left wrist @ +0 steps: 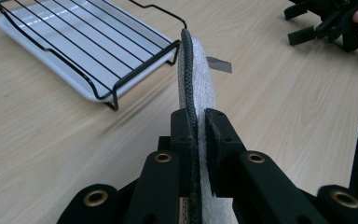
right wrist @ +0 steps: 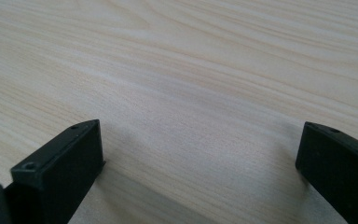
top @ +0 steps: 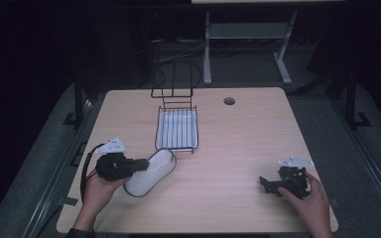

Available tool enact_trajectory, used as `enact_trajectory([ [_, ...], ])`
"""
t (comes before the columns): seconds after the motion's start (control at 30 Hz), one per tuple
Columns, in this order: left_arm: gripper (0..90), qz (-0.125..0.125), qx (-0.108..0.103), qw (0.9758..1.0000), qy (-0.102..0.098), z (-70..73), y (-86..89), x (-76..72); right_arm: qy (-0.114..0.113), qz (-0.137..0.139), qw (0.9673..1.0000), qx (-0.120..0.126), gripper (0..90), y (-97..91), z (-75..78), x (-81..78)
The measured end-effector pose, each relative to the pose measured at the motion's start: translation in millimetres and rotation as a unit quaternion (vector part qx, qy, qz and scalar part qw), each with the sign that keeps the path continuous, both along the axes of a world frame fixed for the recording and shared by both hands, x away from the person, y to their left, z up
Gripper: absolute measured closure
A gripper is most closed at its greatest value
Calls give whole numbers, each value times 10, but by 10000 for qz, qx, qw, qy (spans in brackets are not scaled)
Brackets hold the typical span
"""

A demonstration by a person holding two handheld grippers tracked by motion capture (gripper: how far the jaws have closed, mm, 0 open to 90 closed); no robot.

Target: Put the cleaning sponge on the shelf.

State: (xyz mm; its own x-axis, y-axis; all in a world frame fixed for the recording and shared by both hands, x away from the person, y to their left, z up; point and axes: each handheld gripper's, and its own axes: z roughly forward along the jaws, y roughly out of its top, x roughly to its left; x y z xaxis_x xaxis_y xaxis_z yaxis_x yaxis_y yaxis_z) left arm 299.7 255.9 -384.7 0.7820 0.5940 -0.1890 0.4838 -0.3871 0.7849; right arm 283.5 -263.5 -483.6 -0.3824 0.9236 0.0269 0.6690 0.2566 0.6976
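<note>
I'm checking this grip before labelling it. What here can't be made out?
- Insole: near end hidden behind the left tongs, left gripper view.
- Rack: tall back lost against the dark floor, high view.
- Right tongs: jaw tips cut off by the bottom edge, right gripper view.

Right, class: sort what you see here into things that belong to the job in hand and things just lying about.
Part of the job:
- white mat with black braided edge, held on edge
- left gripper, clamped on the mat's edge
- black wire rack on its white tray, just beyond the mat

Lying about:
- right gripper, open over bare table
- strip of grey tape
- round hole in the tabletop
</note>
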Motion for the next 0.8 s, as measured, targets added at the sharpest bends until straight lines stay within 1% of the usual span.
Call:
enact_trajectory([
  [0.27, 822, 82, -12, 9999, -71, 73, 25, 101, 1, -3, 10000, -1, 2, 0, 0, 0],
  [0.3, 822, 82, -12, 9999, -71, 73, 25, 101, 1, 1, 10000, -1, 2, 0, 0, 0],
  [0.33, 822, 86, -55, 9999, -79, 79, 34, 129, 2, -2, 10000, 0, 2, 0, 1, 0],
  [0.43, 822, 121, -40, 9999, -95, 83, 42, 160, 1, -3, 10000, 0, 2, 0, 0, 0],
  [0.47, 822, 144, -79, 9998, -96, 86, 50, 191, 1, -2, 10000, 0, 2, 0, 0, 0],
  [0.57, 822, 164, -80, 9998, -97, 90, 59, 224, 2, -1, 10000, 1, 2, 0, 0, 0],
  [0.73, 822, 217, -112, 9996, -110, 89, 62, 330, 1, -3, 10000, 4, 2, 0, 0, 0],
  [0.77, 821, 217, -112, 9996, -110, 89, 62, 330, 1, -3, 10000, 4, 2, 0, 0, 0],
  [0.8, 821, 236, -138, 9996, -91, 94, 49, 368, 1, -1, 10000, -1, 2, 0, 0, 0],
])
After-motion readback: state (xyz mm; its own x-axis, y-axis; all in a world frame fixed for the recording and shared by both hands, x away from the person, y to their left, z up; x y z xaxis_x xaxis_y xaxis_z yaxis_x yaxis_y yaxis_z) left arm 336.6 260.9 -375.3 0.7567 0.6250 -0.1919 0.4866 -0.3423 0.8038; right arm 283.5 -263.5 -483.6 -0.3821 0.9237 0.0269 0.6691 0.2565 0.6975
